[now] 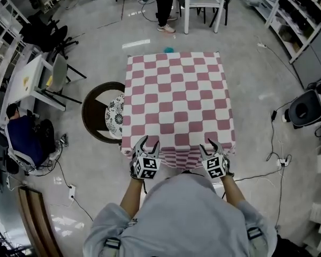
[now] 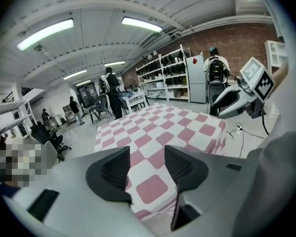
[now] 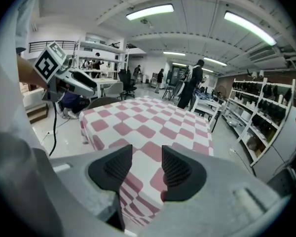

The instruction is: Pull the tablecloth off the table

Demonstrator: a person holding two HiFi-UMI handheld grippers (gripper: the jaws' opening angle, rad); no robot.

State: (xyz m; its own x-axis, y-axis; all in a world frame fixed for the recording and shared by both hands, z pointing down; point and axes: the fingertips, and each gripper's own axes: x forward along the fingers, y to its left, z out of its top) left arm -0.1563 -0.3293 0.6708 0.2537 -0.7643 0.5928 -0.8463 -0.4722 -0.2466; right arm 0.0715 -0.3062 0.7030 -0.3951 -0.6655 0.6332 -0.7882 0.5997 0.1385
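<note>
1. Cloth [image 1: 178,98], pink-and-white check, lies flat over the whole bench and hides it. Its skirt hangs down along the near edge.
2. Left claw [image 1: 150,143] is at the cloth's near-left corner and right claw [image 1: 208,145] at the near-right corner. Both are just above the near edge and angled down and away from the person.
3. Both claws are spread wide and hold nothing. In each gripper view the cloth's corner shows through the gap, with the pads off it.
4. On the left, a round seat [image 1: 102,111] sits close against the cloth's side edge.
5. On the right is floor [image 1: 257,90], with cables [image 1: 273,157] trailing by the near-right corner.
6. At the far end, a white table [image 1: 203,1] stands well apart.
</note>
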